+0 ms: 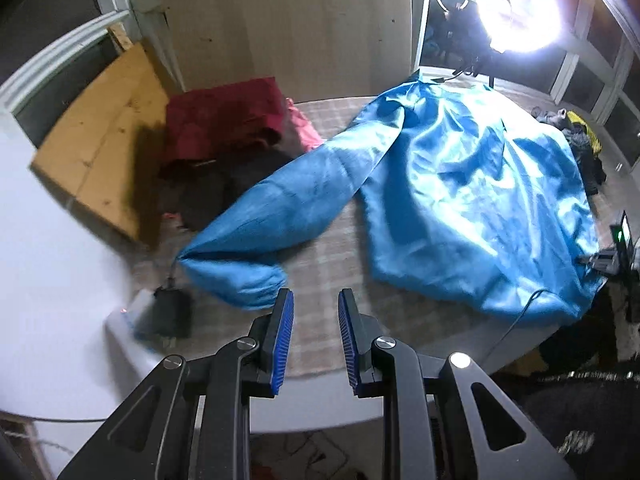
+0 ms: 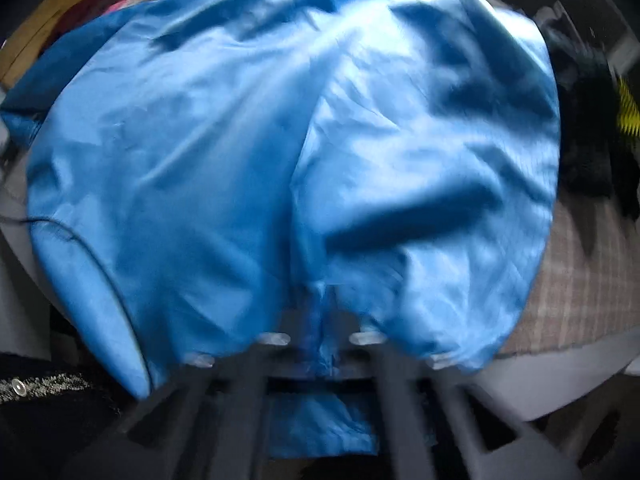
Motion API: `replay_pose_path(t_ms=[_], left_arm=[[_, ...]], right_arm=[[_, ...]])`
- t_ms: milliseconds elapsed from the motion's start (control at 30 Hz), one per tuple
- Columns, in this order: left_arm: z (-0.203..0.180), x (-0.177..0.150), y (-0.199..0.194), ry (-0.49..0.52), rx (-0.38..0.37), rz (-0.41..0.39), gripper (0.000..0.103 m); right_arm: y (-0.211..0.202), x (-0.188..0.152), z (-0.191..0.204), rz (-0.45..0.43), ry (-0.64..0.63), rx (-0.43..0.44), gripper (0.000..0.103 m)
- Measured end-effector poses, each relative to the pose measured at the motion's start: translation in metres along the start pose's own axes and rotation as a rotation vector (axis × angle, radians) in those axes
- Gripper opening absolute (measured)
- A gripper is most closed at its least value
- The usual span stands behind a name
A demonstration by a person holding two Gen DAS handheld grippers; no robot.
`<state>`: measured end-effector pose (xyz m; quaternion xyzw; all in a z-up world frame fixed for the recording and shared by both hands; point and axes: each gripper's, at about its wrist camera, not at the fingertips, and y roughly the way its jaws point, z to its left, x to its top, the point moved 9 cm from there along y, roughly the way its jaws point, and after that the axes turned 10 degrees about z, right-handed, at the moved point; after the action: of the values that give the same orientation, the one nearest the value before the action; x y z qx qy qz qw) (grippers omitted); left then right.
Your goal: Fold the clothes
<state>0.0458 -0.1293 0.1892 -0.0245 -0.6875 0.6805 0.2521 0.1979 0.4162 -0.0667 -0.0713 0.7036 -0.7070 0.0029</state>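
- Left wrist view: your left gripper (image 1: 315, 332) hangs above the tabletop (image 1: 320, 276), which wears a pale checked cloth; its blue-padded fingers (image 1: 281, 340) stand a little apart with nothing between them.
- The shiny blue satin jacket (image 1: 460, 200) lies spread ahead of those fingers and to their right, wrinkled but mostly flat. One long sleeve (image 1: 272, 220) runs out to the left, and its gathered cuff ends just ahead of the left finger without touching it.
- Beyond the sleeve, a stack of dark red folded clothes (image 1: 224, 120) sits on darker pieces; to my eye that part is done. A heap of dark clothes with a yellow patch (image 1: 580, 140) waits at the far right.
- Right wrist view: it is blurred, yet your right gripper (image 2: 322, 320) has its fingers closed on the jacket's near hem, with blue cloth bunched between them and hanging below.
- The jacket's body (image 2: 280, 140) fills the space ahead of these fingers, glossy and creased, with a seam running up from the pinch.
- Judging by this, folding of the jacket has barely started: sleeve out, body unfolded.
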Motion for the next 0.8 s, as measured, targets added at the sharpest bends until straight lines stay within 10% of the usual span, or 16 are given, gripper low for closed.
replay_pose_path(t_ms=[133,233,333,467,800], left_arm=[[-0.008,-0.009,0.003,0.033,-0.014,0.041,0.022],[-0.027,-0.009,0.025,0.078,-0.047,0.079,0.022],[-0.055,-0.008,0.058,0.128,-0.136,0.124,0.023],[-0.086,-0.014,0.111,0.202,-0.155,0.199,0.022],[-0.127,-0.015,0.182,0.33,-0.209,0.276,0.024]], right_arm=[[-0.05,0.005,-0.076,-0.132,0.155,-0.049,0.001],[-0.093,0.007,-0.18,-0.219,0.395,-0.309,0.002],[-0.113,-0.003,-0.225,-0.194,0.51,-0.373,0.024],[-0.093,-0.011,-0.166,-0.226,0.357,-0.137,0.062],[0.007,-0.047,-0.047,-0.036,0.243,0.104,0.062]])
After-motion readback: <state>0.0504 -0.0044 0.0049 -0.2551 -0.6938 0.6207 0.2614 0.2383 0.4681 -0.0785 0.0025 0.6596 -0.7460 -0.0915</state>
